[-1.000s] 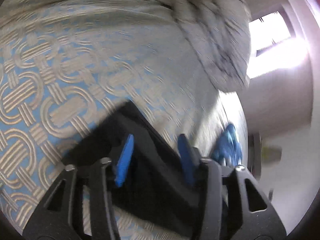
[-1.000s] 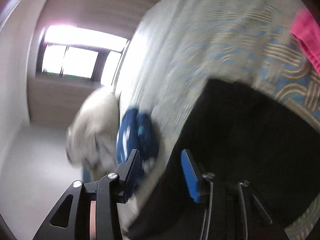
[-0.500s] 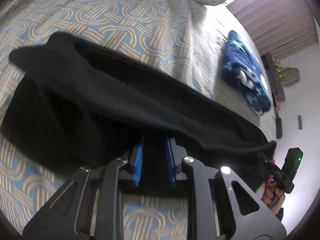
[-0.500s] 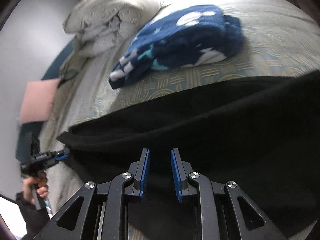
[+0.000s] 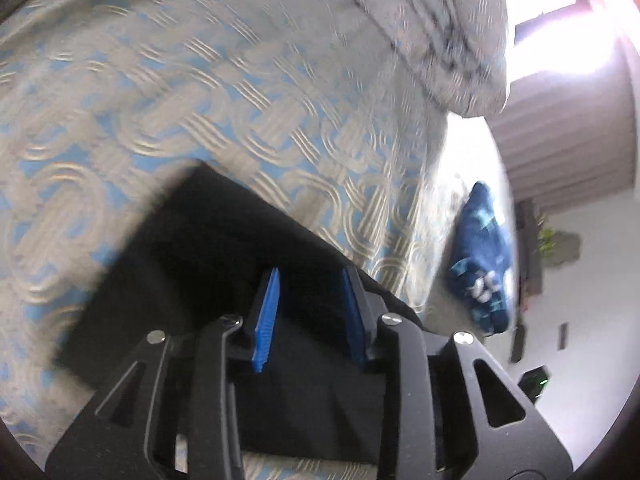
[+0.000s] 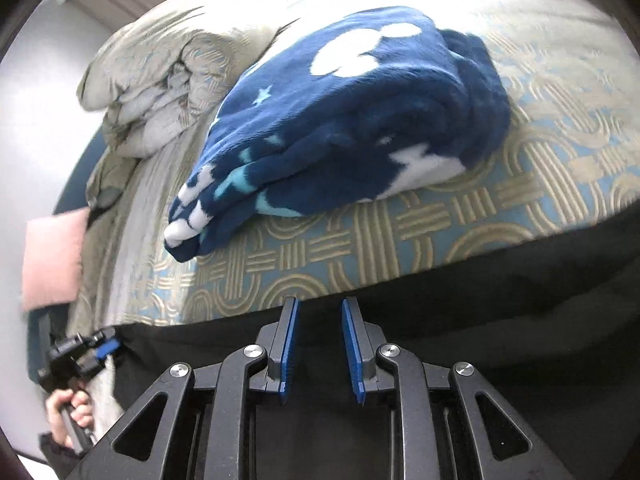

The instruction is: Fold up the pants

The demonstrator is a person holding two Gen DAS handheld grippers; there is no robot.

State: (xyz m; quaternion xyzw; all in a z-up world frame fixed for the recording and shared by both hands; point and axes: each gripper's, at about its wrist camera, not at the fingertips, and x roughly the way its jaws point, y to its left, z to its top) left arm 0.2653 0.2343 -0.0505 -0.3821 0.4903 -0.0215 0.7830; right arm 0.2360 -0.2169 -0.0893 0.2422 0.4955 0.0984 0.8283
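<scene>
- The pants, plain black, lie spread on a bed whose cover is blue with beige interlocking loops; in the left wrist view a squared corner of the cloth lies flat on the cover.
- The left gripper points down over the pants near that corner. Its jaws are opening: the blue pads stand apart with black cloth showing between and beneath them, and neither pad visibly presses on it, so the cloth looks released.
- In the right wrist view the left gripper shows at the far left end of the pants, with a hand around its grip.
- The right gripper hovers over the pants' long far edge, which runs across that view. Its jaws are a narrow gap apart; the gap between the blue pads looks bare, with the cloth lying under them, so nothing is grasped.
- A folded dark blue fleece blanket with white and light blue shapes rests on the bed beyond the pants, apart from them.
- A bunched beige quilt is piled farther back, and a pink pillow sits at the left edge.
- The left wrist view is blurred, with bright window light at the upper right.
</scene>
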